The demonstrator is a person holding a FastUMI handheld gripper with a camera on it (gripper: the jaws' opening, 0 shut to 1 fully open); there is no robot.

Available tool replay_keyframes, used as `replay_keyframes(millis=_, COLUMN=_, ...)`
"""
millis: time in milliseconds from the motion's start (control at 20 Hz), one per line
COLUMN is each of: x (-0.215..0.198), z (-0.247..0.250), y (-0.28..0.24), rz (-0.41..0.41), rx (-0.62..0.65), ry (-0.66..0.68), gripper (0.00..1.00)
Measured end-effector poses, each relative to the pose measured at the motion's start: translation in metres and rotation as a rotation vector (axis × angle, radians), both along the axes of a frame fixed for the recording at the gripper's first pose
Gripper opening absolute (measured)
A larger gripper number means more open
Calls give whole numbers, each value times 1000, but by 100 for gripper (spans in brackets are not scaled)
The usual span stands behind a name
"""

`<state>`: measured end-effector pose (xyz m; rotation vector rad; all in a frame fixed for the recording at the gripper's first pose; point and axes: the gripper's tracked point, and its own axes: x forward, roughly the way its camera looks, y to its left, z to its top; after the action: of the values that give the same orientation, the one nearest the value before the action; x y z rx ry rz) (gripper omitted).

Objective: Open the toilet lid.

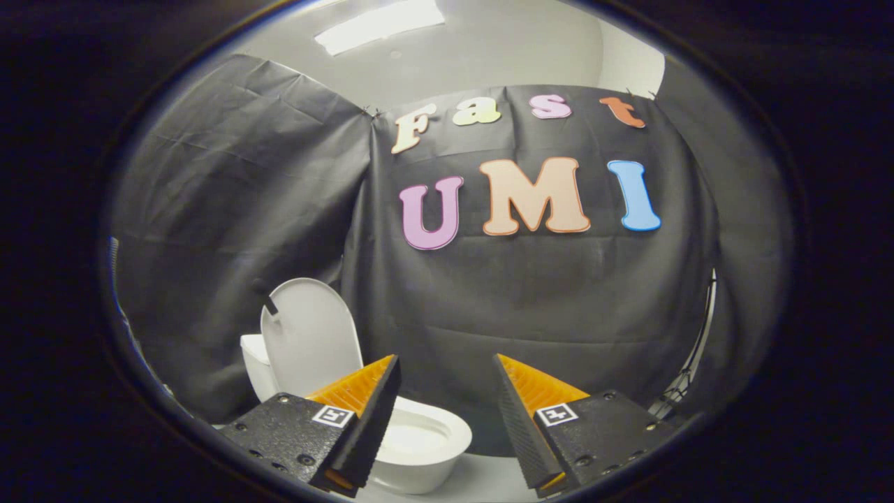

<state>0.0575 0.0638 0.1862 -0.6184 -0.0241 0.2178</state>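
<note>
the gripper (pixel 447 363) is held up off everything, its two fingers spread wide apart with nothing between them but open air and the black cloth wall (pixel 531 307) beyond. the toilet (pixel 419 447) sits low and to the left, partly hidden behind the left finger (pixel 370 412). its white bowl shows just past that finger's tip, with the rim curving out into the gap between the fingers. the toilet lid (pixel 307 335) is already raised, standing upright and leaning back against the white tank (pixel 255 367), just beyond and to the left of the left finger. a small dark tab (pixel 269 306) sits on the lid's upper left edge. neither finger touches the lid or the bowl. pale floor (pixel 482 482) shows beneath the bowl, between the fingers.
</note>
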Motion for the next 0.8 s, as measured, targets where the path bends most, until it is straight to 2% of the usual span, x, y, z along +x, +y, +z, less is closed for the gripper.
replay_keyframes(millis=150, x=-4, z=1, y=-13, rz=61, rx=3, ry=-19, gripper=80)
replay_keyframes(millis=450, x=-15, z=15, y=-62, rz=8, rx=82, ry=-58, gripper=80)
replay_keyframes(millis=800, x=-27, z=12, y=-116, rz=-117, rx=130, ry=-65, gripper=80)
